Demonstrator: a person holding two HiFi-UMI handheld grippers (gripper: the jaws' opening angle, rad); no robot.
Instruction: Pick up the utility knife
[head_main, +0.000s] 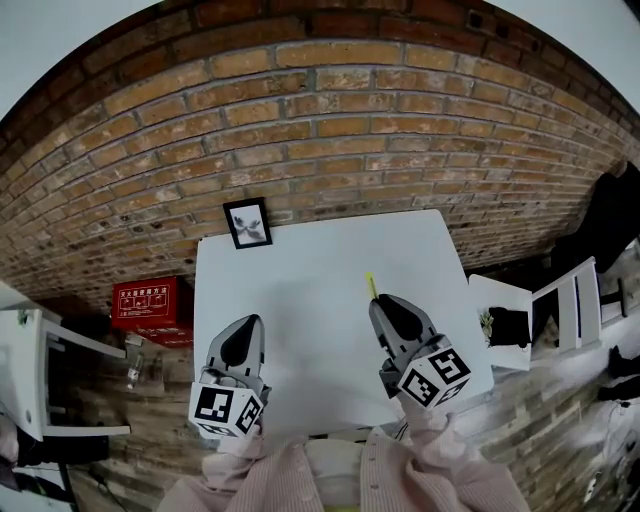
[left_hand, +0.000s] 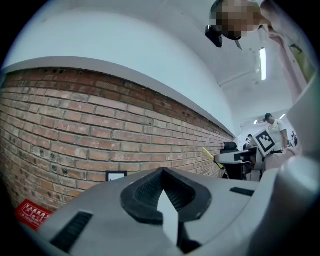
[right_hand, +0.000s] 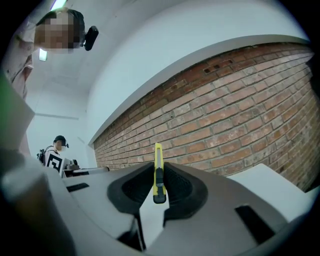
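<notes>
Head view: the right gripper (head_main: 378, 300) is over the near right part of the white table (head_main: 300, 280), with the yellow utility knife (head_main: 371, 286) poking out past its tips toward the far brick wall (head_main: 330, 120). The left gripper (head_main: 252, 325) sits over the near left side, well apart from the knife. There's a small picture frame (head_main: 247, 222) at the table's far edge and a red box (head_main: 150, 303) off to the left.

Left gripper view: jaws pressed together with nothing between them, so this 1 is clenched on air. The knife shows far off to the right as a thin yellow sliver.

Right gripper view: the 2 pads are clamped on the knife body from either side. Its long axis runs straight along the way the gripper points, slider end nearest the camera, the rest sticking out toward the wall. Wall is behind it and table below, so I'd say it's up clear of the surface (can't tell how high).

So the knife isn't lying away from the gripper at all. It's in line with the right jaws and in their grip. My read: the pickup is basically done, and the next bit only needs a steady squeeze.
</notes>
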